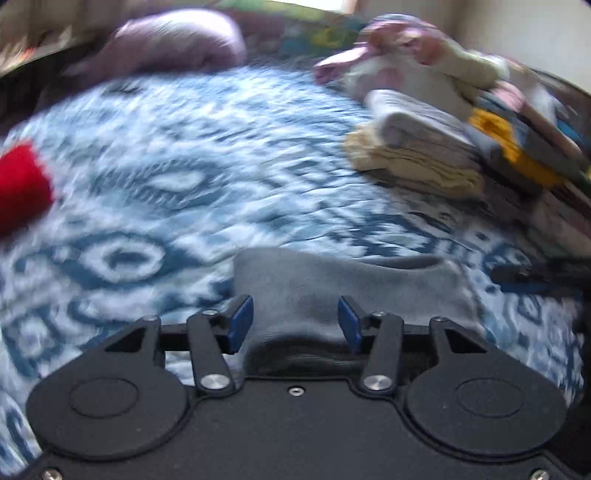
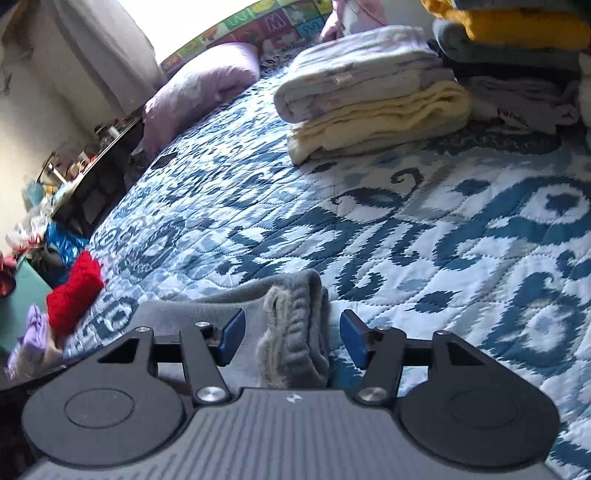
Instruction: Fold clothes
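A grey garment (image 1: 332,284) lies on the blue and white patterned bedspread (image 1: 221,166), close under both grippers. In the blurred left wrist view, my left gripper (image 1: 295,323) stands open, with a bunched edge of the grey cloth between its blue pads (image 1: 242,321); they do not press it. In the right wrist view, the grey garment (image 2: 295,317) shows a ribbed, folded edge. My right gripper (image 2: 291,338) is open around it, with a gap on each side of the cloth.
A stack of folded clothes (image 2: 369,96), cream and white with a yellow item (image 2: 517,26) above, stands at the far right of the bed. A red knit piece (image 2: 74,295) lies at the bed's left edge and a lilac pillow (image 2: 199,85) at its head. Clutter (image 2: 55,240) fills the floor on the left.
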